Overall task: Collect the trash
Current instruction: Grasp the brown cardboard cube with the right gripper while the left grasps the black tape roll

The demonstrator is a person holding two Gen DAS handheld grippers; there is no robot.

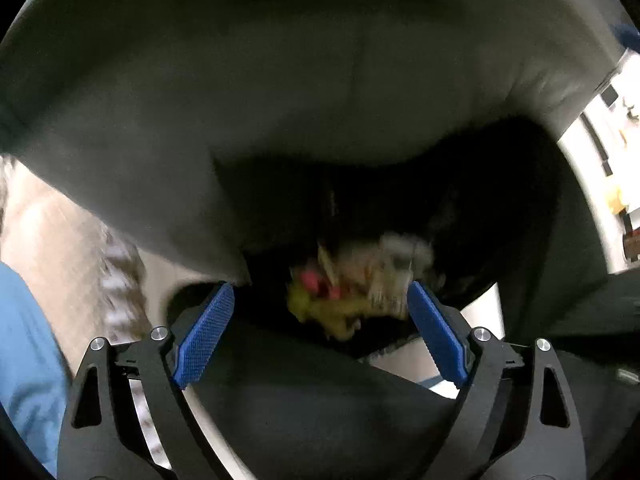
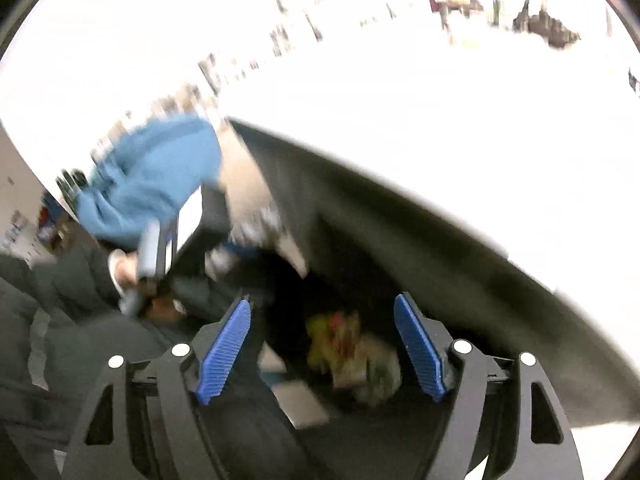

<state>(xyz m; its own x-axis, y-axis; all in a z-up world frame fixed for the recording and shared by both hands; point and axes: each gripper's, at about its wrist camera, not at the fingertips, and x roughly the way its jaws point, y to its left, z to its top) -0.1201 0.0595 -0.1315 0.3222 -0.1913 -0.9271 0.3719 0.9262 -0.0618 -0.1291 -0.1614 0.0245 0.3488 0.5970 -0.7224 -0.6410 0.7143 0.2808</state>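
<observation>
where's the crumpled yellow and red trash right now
The crumpled trash lies down inside the open black trash bag, centre of both wrist views, just beyond the open left gripper and right gripper.

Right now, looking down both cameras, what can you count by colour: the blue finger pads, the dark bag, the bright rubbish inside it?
Blue finger pads: 4, two on the left gripper, two on the right gripper
Black trash bag: 1
Yellow-red-white trash clump: 1 blurred heap; pieces cannot be separated
Total: 6

An indoor room, type unclear: blurred furniture (image 2: 544,24) is showing at one o'clock across a glaring white floor (image 2: 400,120).
</observation>
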